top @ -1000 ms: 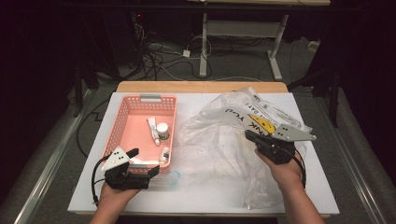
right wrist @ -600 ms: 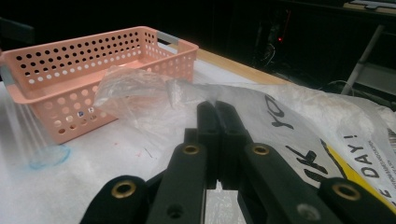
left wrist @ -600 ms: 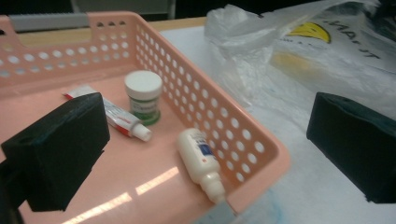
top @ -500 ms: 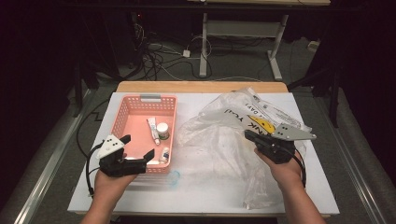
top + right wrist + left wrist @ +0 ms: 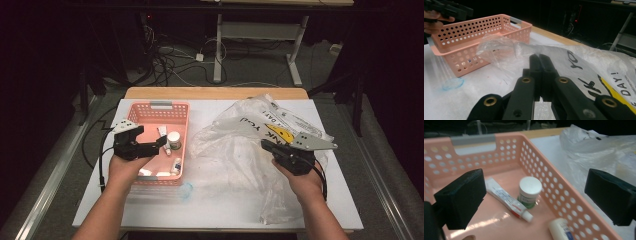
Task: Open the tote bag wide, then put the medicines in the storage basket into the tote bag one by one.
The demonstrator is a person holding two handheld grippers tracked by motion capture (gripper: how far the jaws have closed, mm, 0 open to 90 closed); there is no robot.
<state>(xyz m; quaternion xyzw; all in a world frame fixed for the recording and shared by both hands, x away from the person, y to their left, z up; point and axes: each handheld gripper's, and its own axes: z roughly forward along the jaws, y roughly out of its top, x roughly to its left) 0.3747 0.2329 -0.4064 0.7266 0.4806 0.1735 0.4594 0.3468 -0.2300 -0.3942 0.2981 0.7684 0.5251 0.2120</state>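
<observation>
Left gripper (image 5: 161,142) open over basket (image 5: 150,108); right gripper (image 5: 265,146) apparently pinching bag (image 5: 235,150).

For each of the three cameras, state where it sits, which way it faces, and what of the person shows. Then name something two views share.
High view: above the person's side, looking forward and down on the table; both forearms, left gripper, right gripper.
Left gripper view: rides the left gripper, open jaws, looking down into the pink basket.
Right gripper view: rides the right gripper, jaws shut on the plastic bag, facing the basket.
Shared: basket and bag.
</observation>
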